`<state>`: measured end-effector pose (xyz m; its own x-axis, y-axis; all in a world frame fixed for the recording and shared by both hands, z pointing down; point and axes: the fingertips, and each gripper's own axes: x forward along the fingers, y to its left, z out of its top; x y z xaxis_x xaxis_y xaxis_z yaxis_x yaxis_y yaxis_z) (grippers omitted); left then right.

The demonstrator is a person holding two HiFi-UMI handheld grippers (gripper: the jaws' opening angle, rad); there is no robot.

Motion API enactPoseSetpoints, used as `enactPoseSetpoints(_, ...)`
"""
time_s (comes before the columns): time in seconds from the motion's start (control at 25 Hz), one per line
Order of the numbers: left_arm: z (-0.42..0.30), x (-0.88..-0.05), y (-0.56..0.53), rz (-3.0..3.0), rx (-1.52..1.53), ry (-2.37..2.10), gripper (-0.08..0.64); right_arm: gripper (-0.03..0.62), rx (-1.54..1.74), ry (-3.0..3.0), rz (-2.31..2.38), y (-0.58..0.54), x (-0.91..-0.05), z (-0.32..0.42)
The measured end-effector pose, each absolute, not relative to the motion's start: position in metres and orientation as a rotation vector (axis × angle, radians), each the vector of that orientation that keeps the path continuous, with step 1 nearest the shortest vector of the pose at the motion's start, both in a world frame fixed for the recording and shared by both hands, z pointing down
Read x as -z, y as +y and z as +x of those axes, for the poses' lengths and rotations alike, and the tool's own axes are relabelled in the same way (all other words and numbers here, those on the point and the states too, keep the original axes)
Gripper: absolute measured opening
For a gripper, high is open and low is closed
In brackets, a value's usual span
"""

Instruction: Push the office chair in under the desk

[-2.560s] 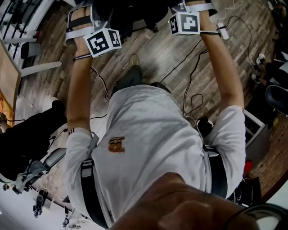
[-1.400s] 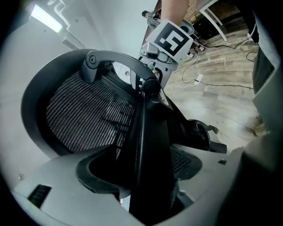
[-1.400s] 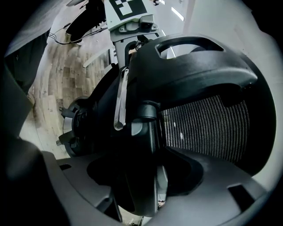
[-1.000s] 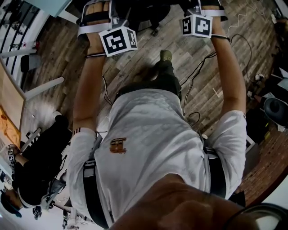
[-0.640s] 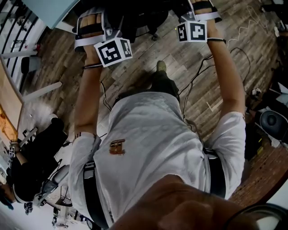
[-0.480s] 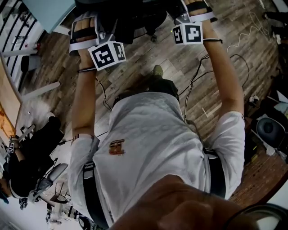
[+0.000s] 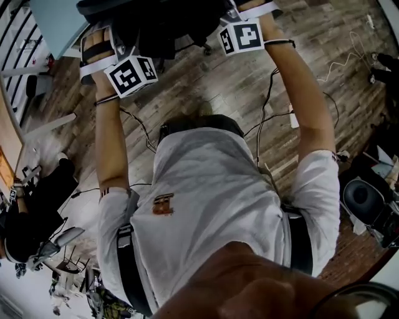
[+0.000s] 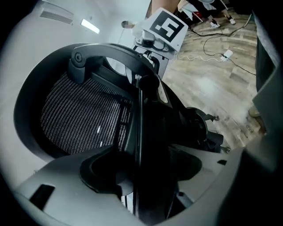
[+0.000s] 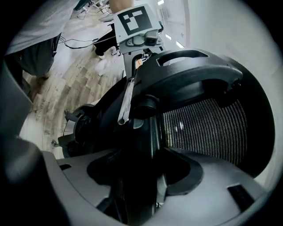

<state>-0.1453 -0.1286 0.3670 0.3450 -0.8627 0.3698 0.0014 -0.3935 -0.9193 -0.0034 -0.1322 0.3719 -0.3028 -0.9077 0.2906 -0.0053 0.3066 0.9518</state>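
The black office chair (image 7: 163, 22) stands at the top of the head view, partly under the pale blue desk (image 7: 55, 17). My left gripper (image 7: 115, 38) holds the left edge of its backrest and my right gripper (image 7: 234, 11) the right edge. In the left gripper view the dark backrest frame (image 8: 146, 128) runs between the jaws of the left gripper (image 8: 141, 176), with the mesh back (image 8: 79, 114) to its left. The right gripper (image 9: 137, 176) clamps the frame (image 9: 146, 132) the same way, mesh (image 9: 208, 128) on the right. The fingertips are hidden behind the frame.
Cables (image 7: 274, 115) trail over the wooden floor (image 7: 224, 87) around the person's feet. A person in black (image 7: 31, 209) sits at the lower left. A round dark object (image 7: 365, 199) and clutter lie at the right edge. A chair castor (image 7: 206, 47) shows under the seat.
Both grippers and the chair have moved forward toward the desk, and more of the desk top shows at the upper left. The person has stepped forward. The grips are unchanged.
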Motion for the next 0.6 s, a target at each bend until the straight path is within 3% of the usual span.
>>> enactPoseSetpoints(0.6,-0.077,-0.372,-0.233,-1.675,1.238,0.876,0.342,0.264,1.2,-1.637,0.789,-0.258,-0.378,0.062)
